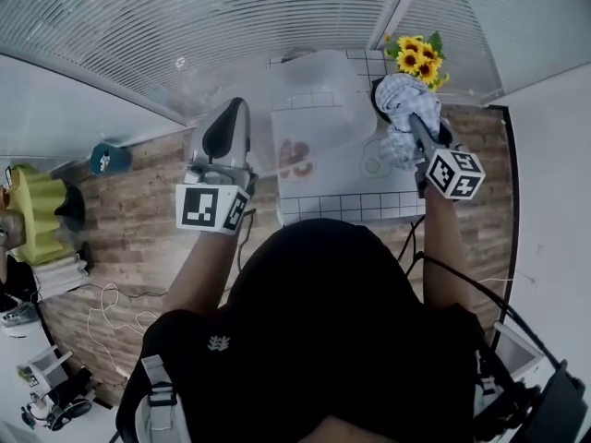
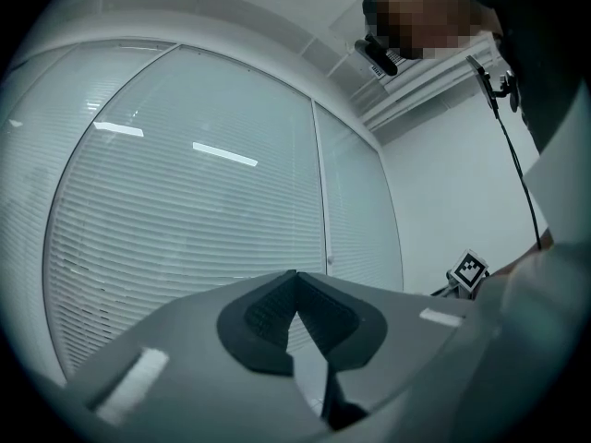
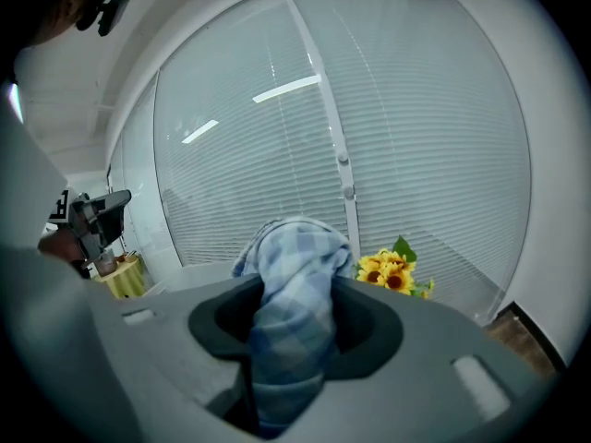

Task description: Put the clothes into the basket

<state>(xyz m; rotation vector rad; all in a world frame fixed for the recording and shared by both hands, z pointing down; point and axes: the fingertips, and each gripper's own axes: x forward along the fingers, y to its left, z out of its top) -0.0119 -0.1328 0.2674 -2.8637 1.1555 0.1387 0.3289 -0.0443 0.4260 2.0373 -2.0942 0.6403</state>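
A blue-and-white checked cloth hangs bunched in the air over the right end of the white table. My right gripper is shut on it. In the right gripper view the cloth fills the gap between the jaws and drapes over their tips. A dark rounded shape shows just behind the cloth; I cannot tell what it is. My left gripper is raised at the table's left edge. Its pads meet at the tips with nothing between them.
Sunflowers stand at the table's far right, next to the blinds. A reddish item and a small round pale thing lie on the table. A yellow-green ruffled object and a teal item sit on the wood floor at the left.
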